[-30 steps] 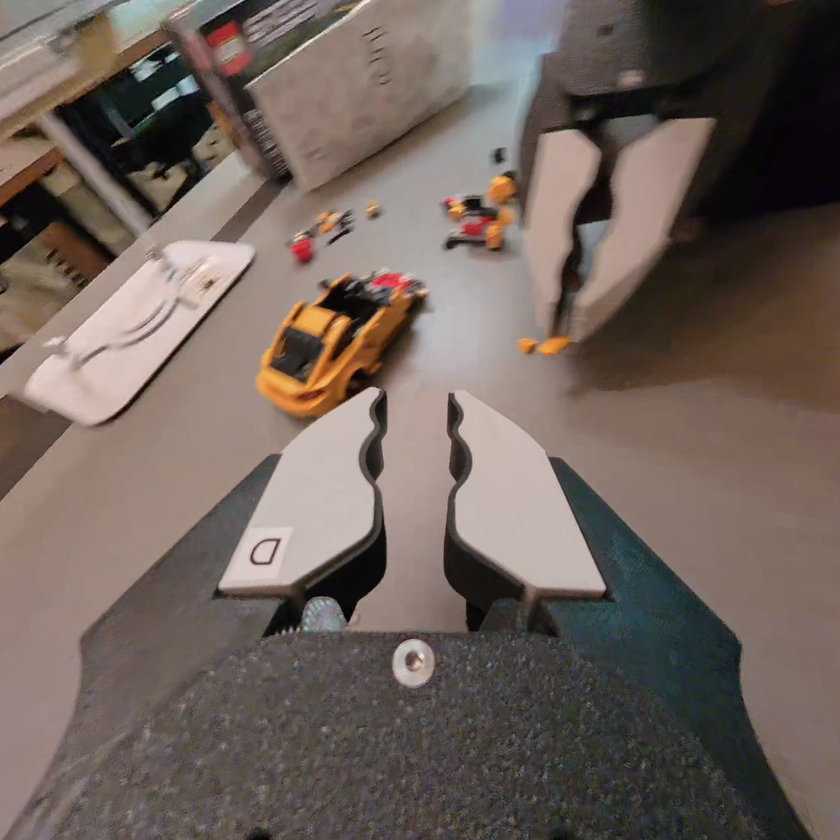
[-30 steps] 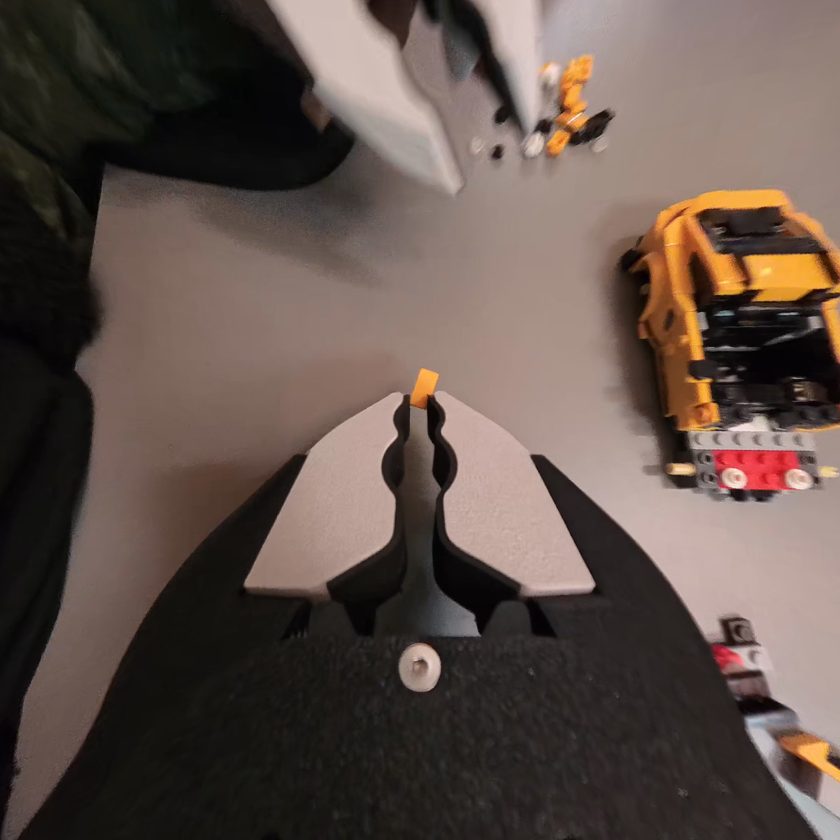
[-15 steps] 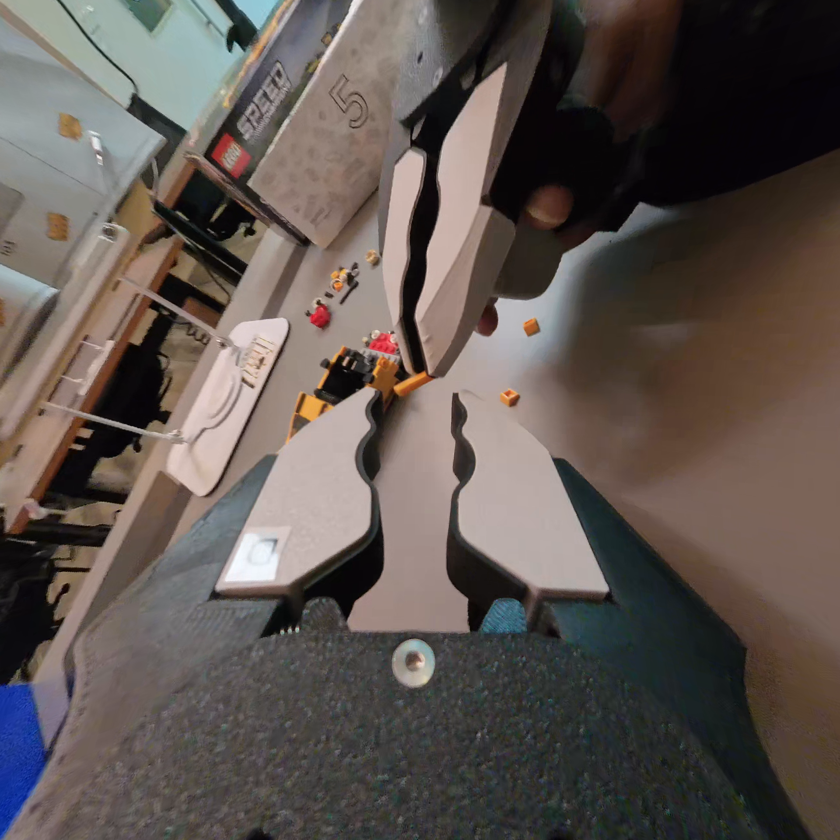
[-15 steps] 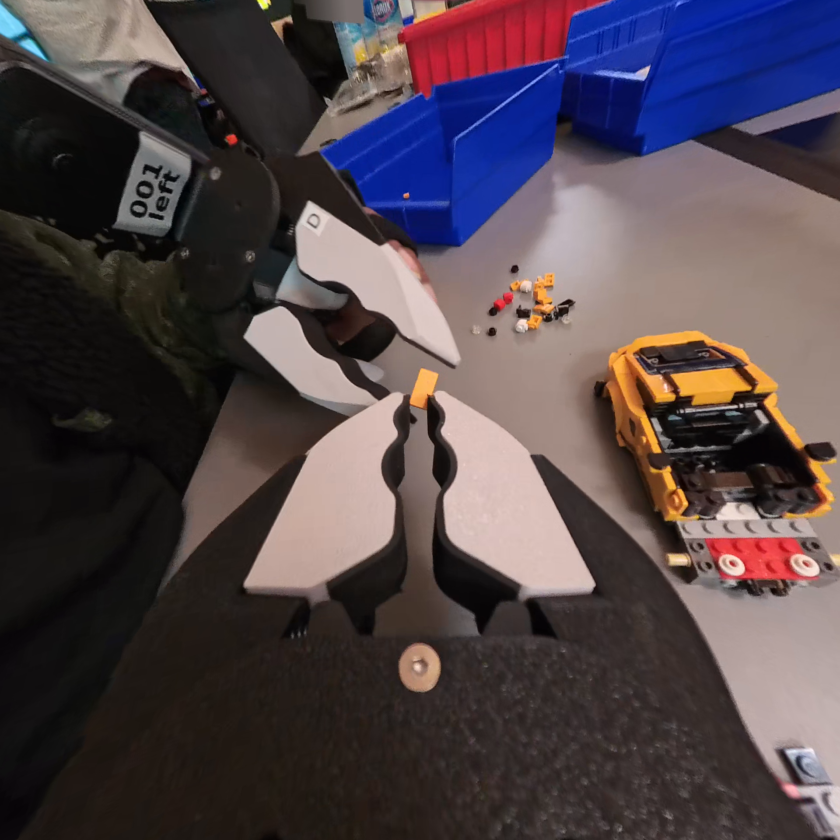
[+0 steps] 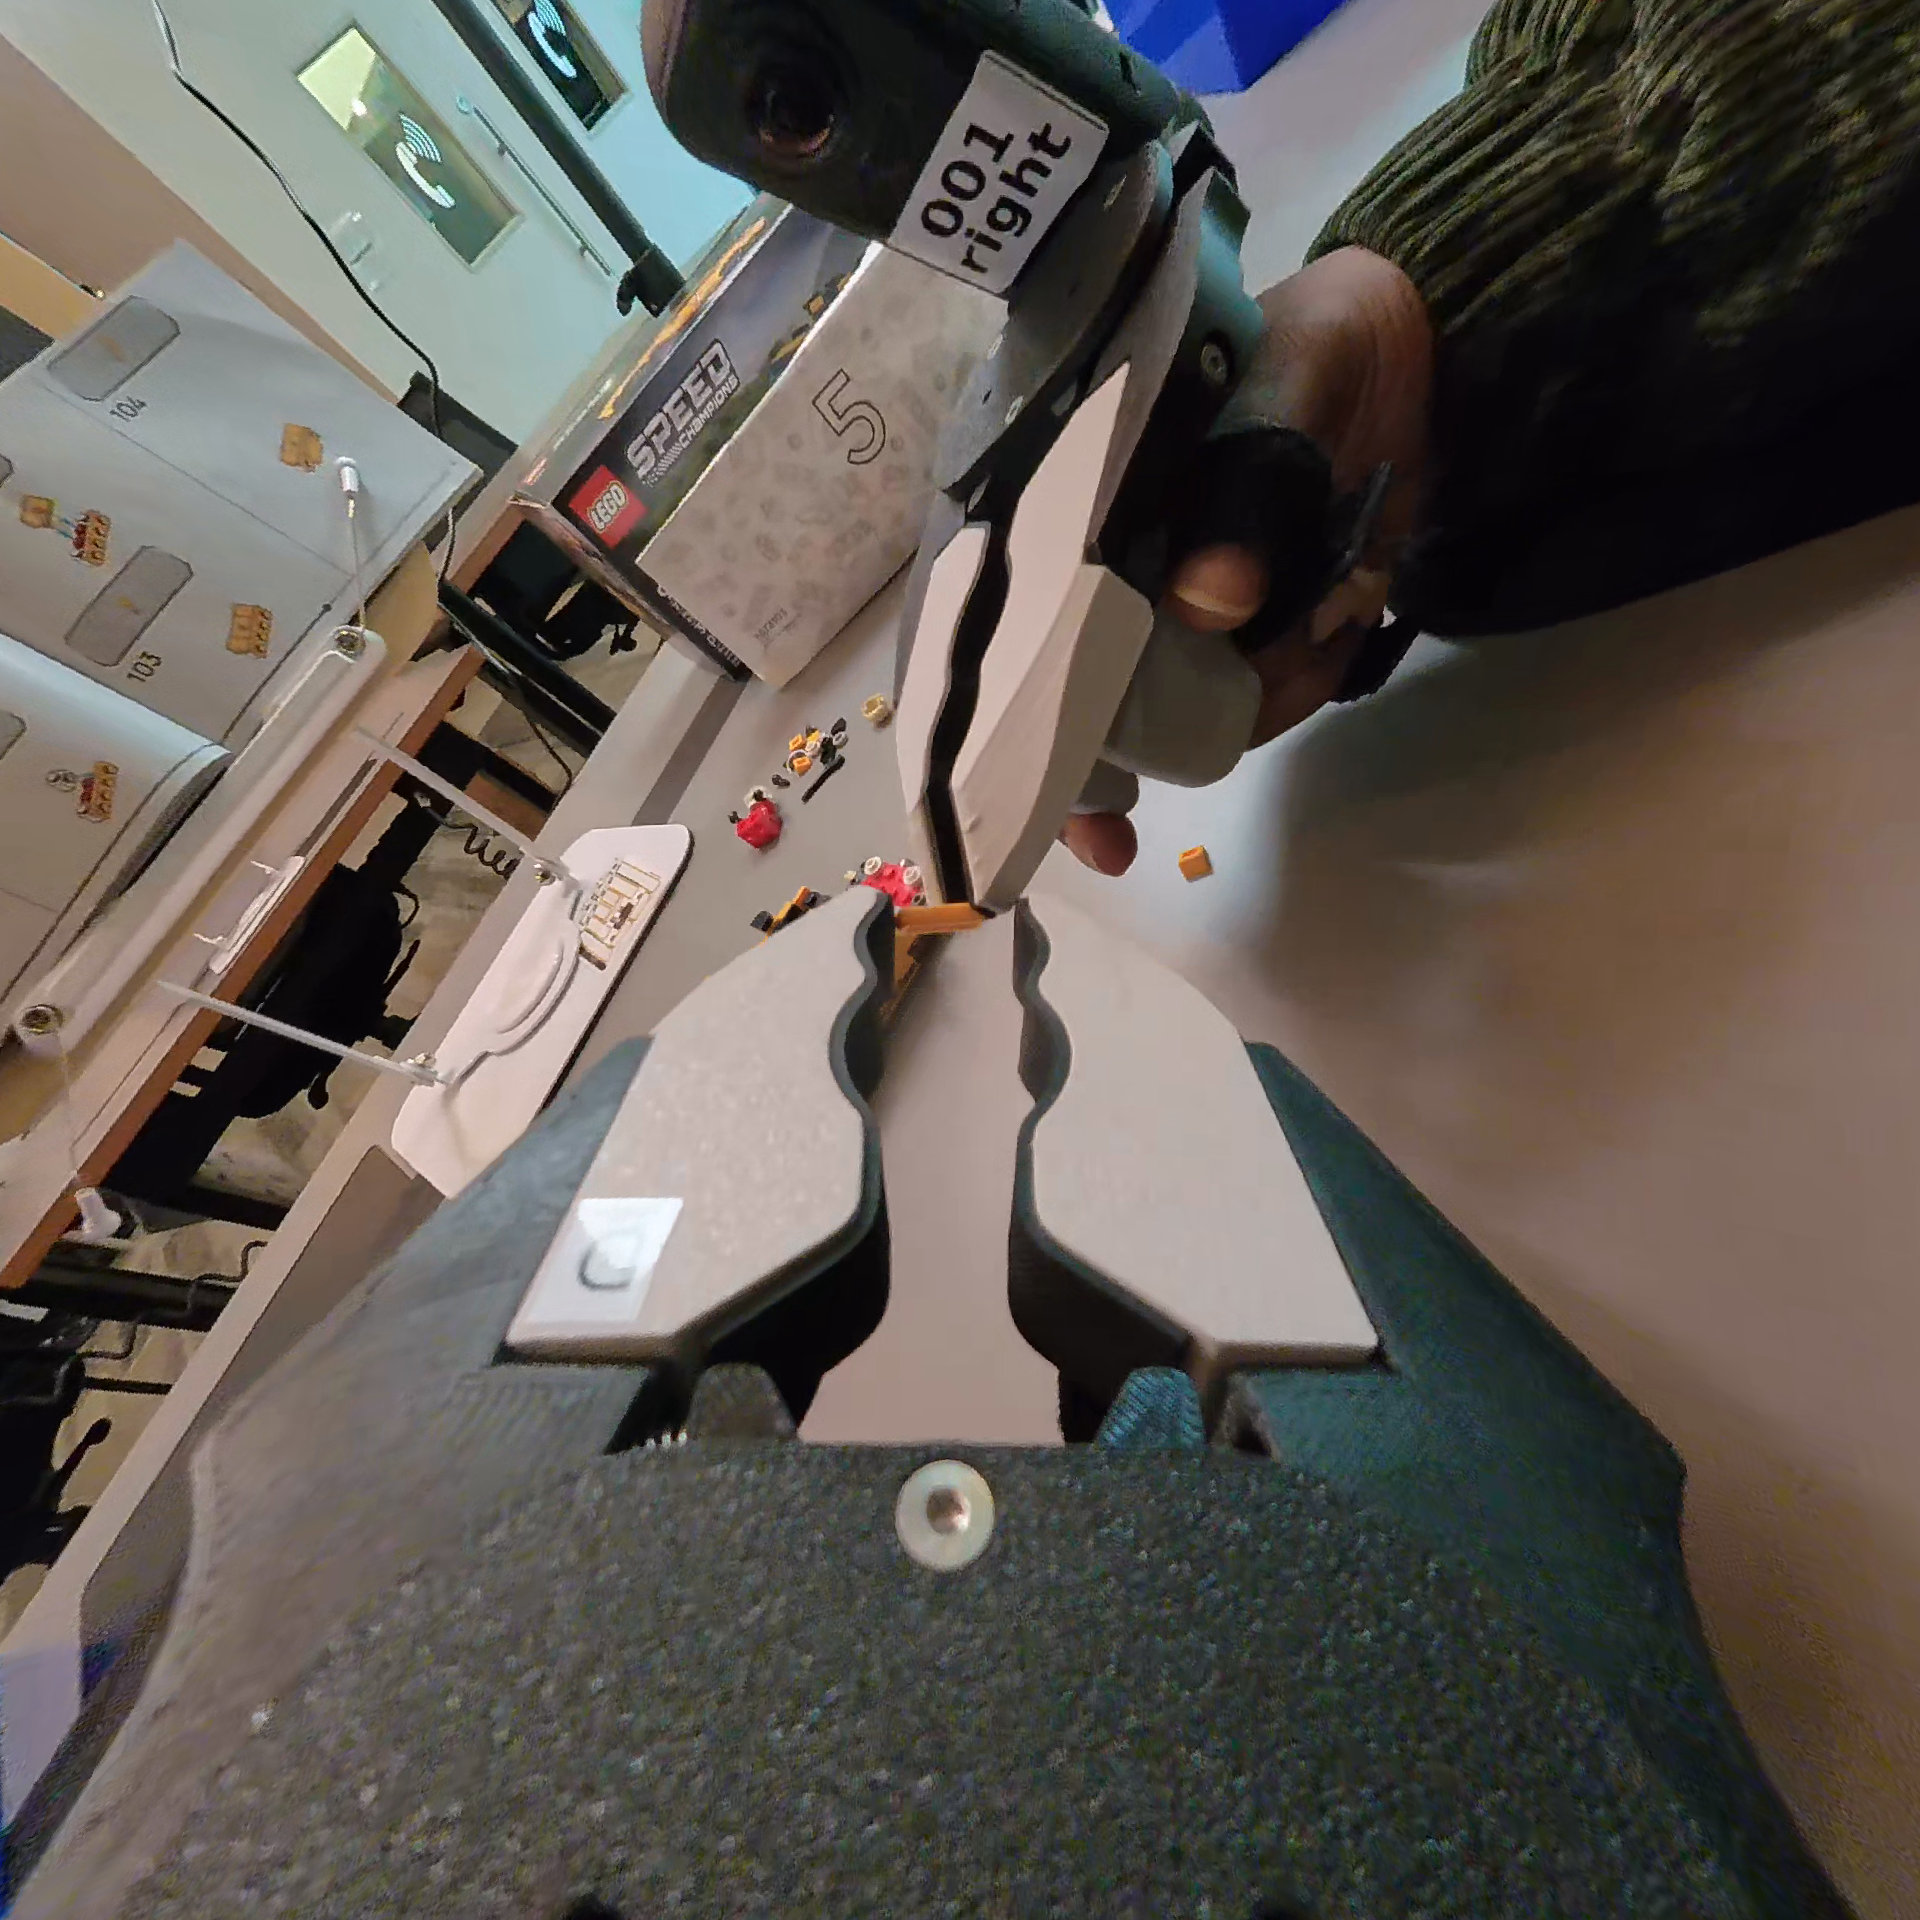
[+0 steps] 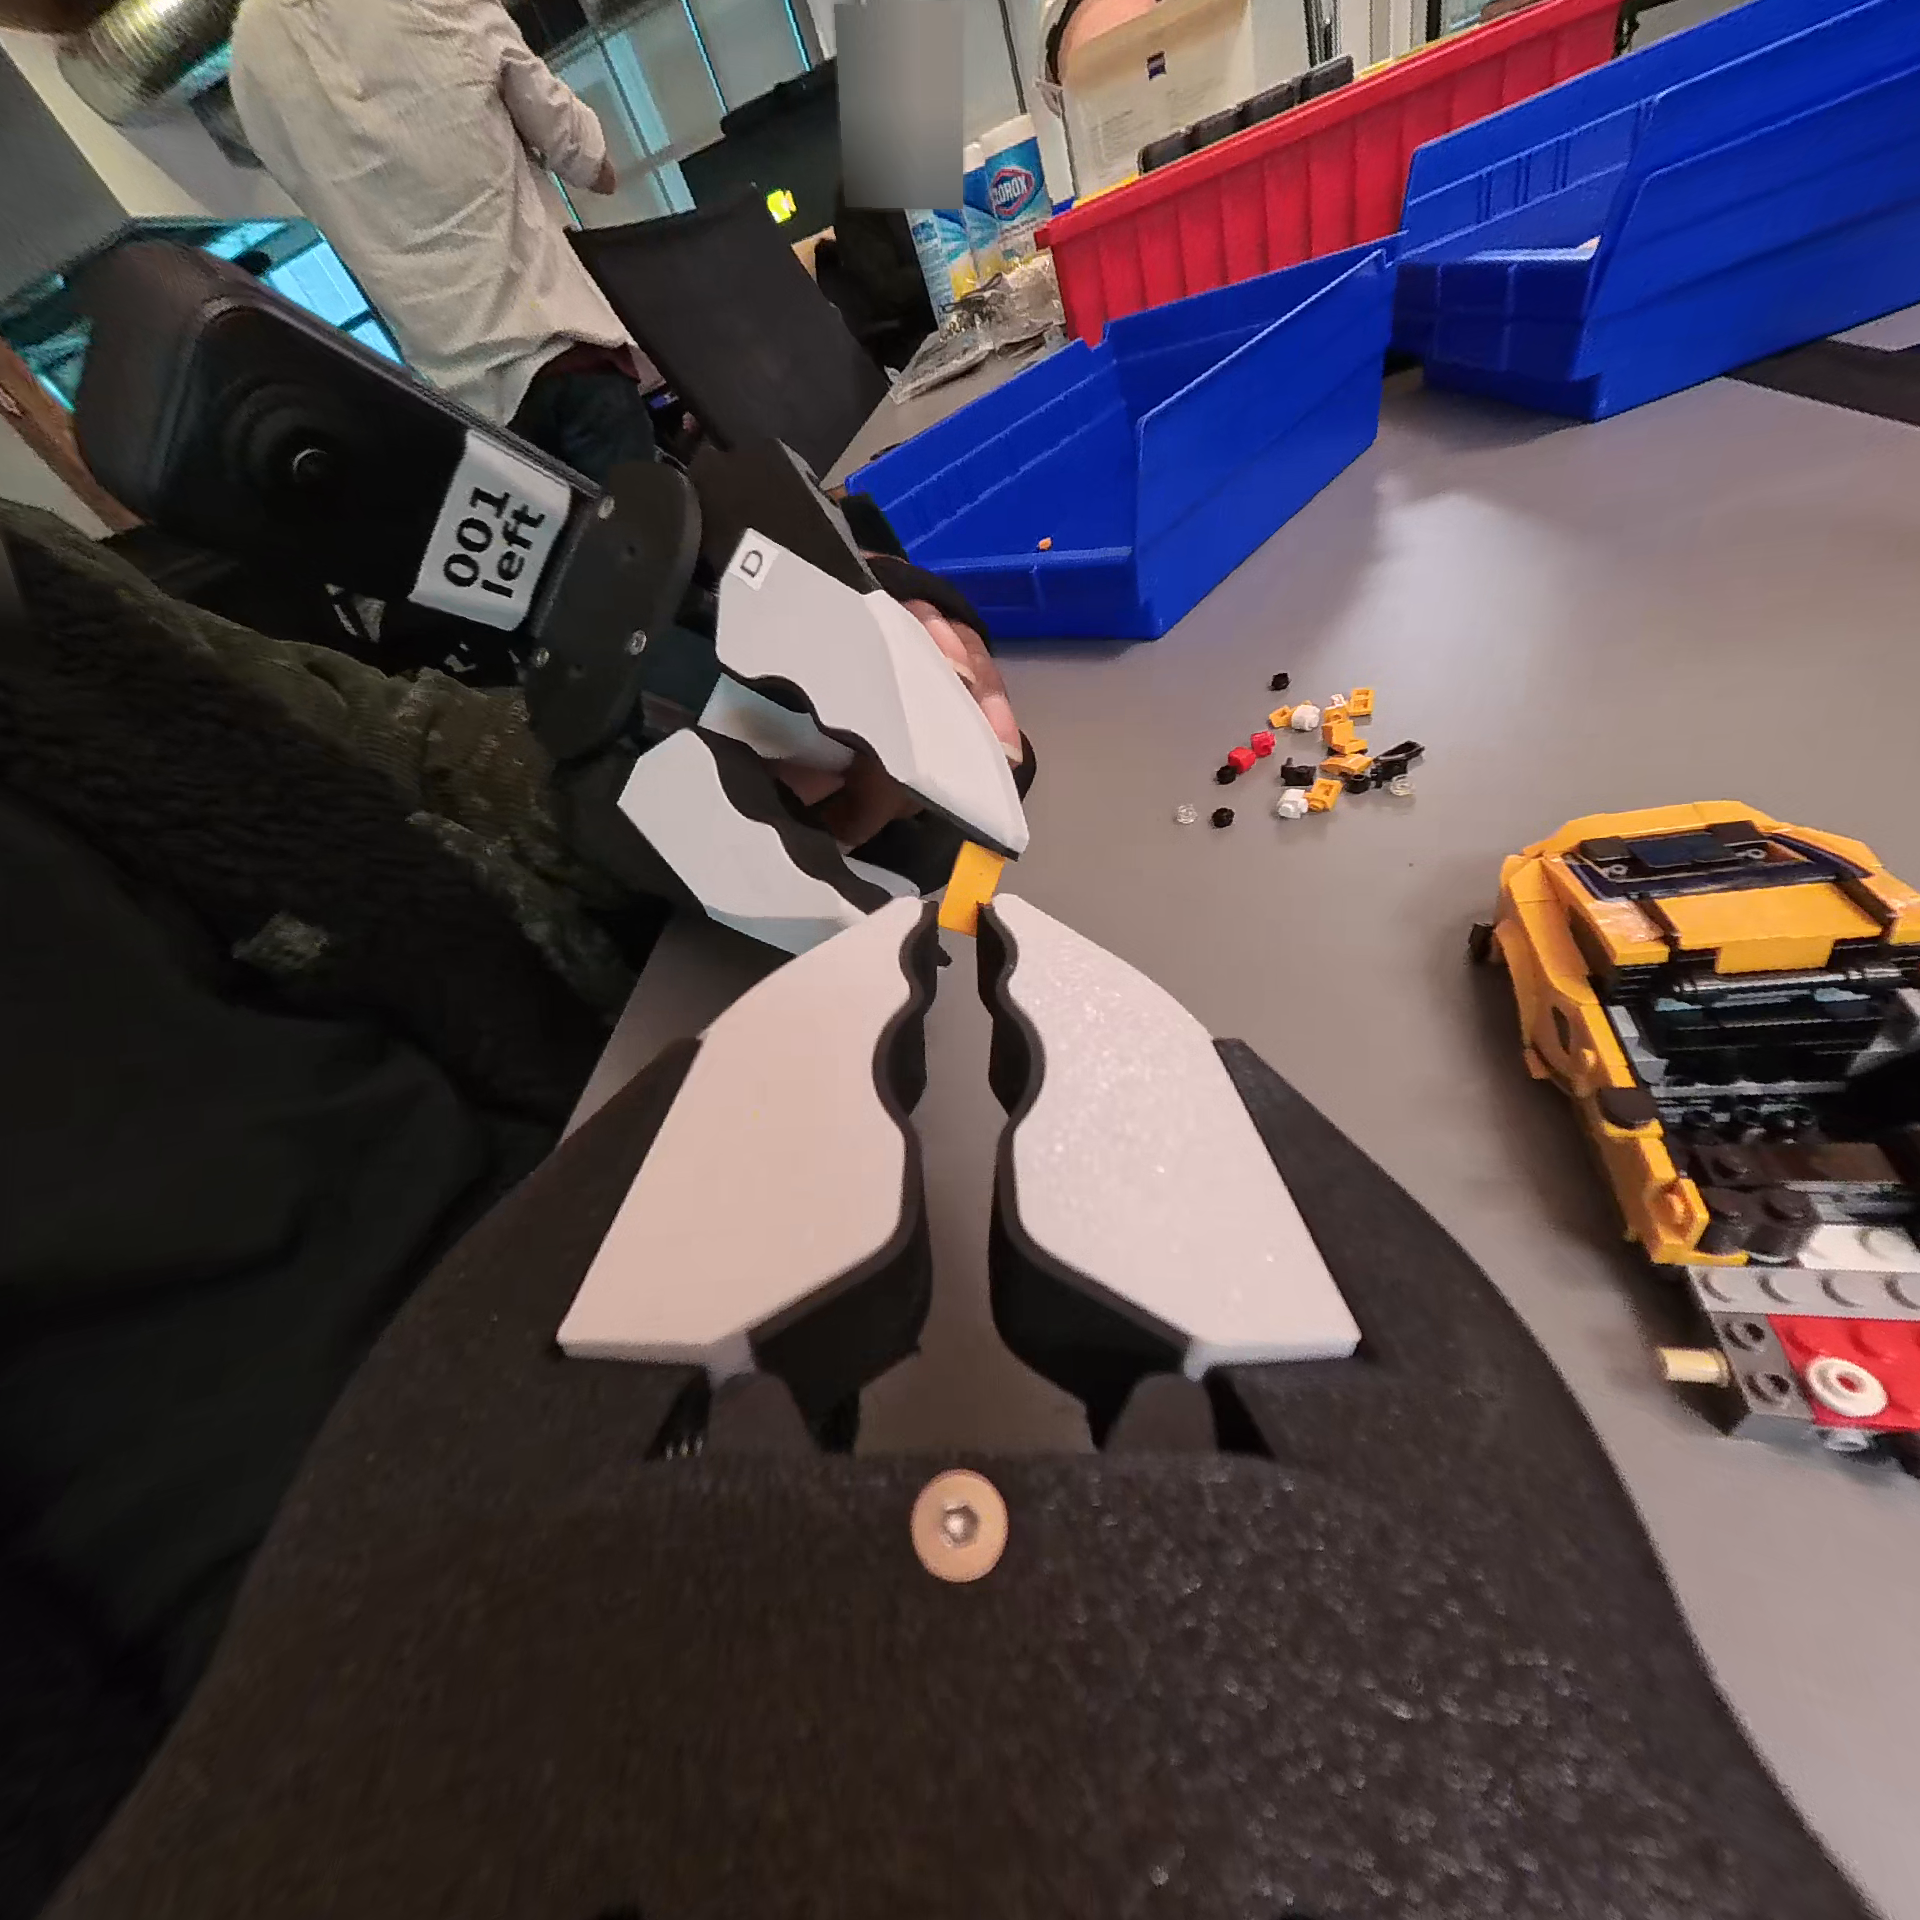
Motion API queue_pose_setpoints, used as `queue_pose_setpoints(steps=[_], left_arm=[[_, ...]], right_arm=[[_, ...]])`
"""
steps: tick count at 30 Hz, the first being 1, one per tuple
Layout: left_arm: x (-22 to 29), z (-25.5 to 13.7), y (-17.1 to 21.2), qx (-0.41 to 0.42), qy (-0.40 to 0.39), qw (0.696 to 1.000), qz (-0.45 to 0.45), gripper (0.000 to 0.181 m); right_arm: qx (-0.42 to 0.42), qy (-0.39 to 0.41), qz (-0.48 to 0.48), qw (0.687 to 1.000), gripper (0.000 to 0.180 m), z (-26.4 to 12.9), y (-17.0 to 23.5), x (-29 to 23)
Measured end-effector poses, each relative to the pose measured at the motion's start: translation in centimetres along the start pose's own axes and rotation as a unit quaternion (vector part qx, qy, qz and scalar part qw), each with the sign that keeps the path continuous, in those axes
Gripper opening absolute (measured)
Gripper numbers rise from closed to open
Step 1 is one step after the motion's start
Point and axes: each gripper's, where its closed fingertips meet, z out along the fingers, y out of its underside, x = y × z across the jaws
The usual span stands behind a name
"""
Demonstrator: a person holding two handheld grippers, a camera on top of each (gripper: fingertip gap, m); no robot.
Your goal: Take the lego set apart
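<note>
Pinching orange piece (image 6: pixel 971 888) in right gripper (image 6: pixel 954 920), left gripper (image 5: pixel 951 920) spread apart, now closer, fingertip touching it.

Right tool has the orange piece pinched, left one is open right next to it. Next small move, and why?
Probably close the left tool on the free end of the orange piece. The right tool pinches only its lower end, and the left tool's open fingertips already flank the part that sticks out. Gripping both ends would let the two pull it apart.
</note>
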Motion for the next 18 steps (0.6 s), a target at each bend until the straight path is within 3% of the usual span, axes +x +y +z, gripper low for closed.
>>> queue_pose_setpoints(steps=[18], left_arm=[[0.9, -0.5, -2.0, 0.070, 0.000, 0.997, 0.029, 0.018]], right_arm=[[0.027, -0.116, 0.092, 0.989, 0.007, -0.8, -0.3, -2.0]])
